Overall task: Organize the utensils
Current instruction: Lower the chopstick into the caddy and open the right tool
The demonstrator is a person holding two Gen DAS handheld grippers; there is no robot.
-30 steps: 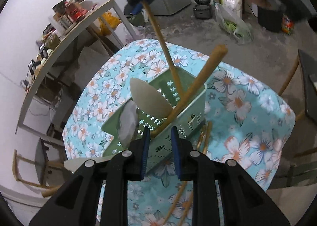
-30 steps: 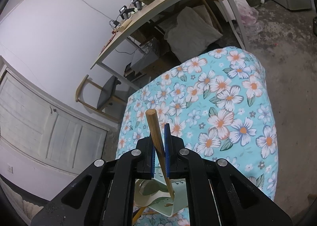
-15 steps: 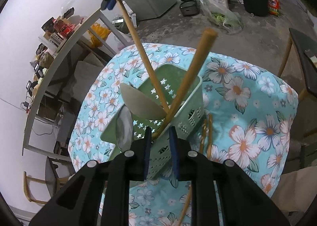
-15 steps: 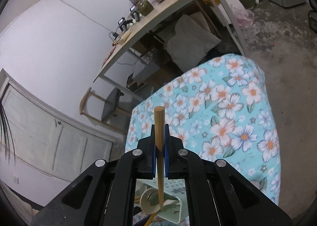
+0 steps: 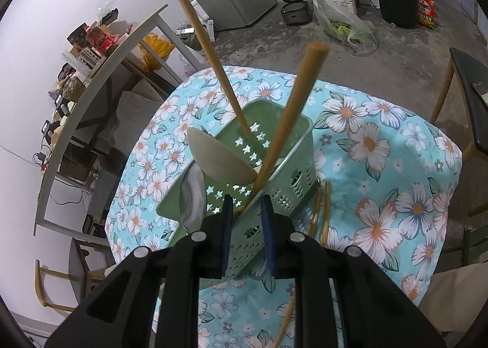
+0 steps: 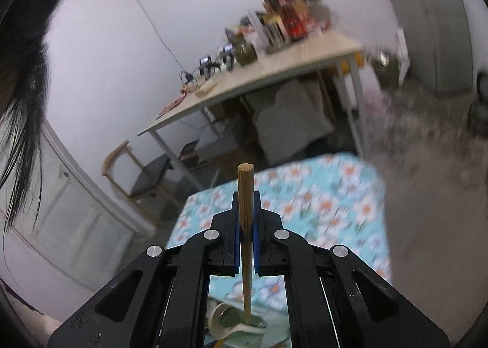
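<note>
My right hand-held gripper (image 6: 246, 220) is pinching a round, straight-grained wooden stick (image 6: 245, 226). Its long axis runs steeply down, and the tapered tip hangs just above the green plastic caddy (image 5: 274, 147), directly below those fingers. That is the relation I judge the coming drop to turn on: tip over the open far compartment. My left hand-held gripper (image 5: 246, 232) is nearer the caddy, clamping its near perforated wall to steady it. Inside the caddy lean a thicker wooden handle (image 5: 292, 113) and a pale, smooth spoon (image 5: 219, 159). Two more chopsticks (image 5: 320, 211) lie just beside the caddy on the floral-clothed worktop (image 5: 396, 165).
</note>
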